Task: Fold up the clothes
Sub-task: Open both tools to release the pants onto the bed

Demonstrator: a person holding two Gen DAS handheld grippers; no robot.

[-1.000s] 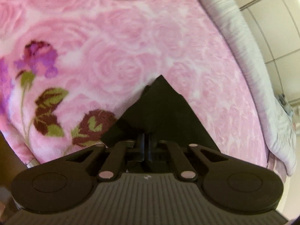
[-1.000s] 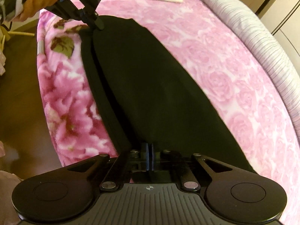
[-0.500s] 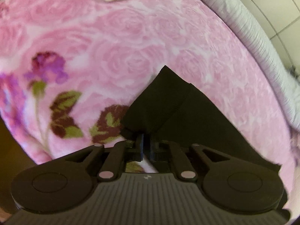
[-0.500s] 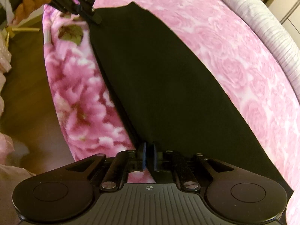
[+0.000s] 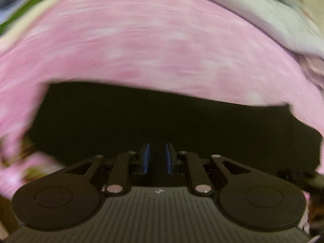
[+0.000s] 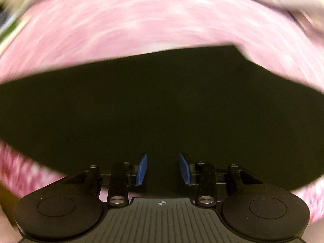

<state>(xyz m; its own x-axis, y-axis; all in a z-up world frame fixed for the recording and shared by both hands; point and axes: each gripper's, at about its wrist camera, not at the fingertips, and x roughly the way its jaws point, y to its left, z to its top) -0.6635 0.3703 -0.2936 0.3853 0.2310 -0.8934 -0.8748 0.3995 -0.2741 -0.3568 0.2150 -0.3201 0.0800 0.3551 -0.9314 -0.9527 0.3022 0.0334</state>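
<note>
Black garment (image 6: 162, 105) flat just ahead | right gripper (image 6: 163, 169) wide, empty | left gripper (image 5: 157, 158) narrowly parted

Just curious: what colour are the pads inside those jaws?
Blue pads, clearest in the right wrist view, against the black garment.

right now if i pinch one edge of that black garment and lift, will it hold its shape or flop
Likely flop: the black garment lies flat and thin on the pink blanket, showing no stiffness. It probably weighs little for its spread. Both the left gripper and right gripper are open, so nothing supports it.
</note>
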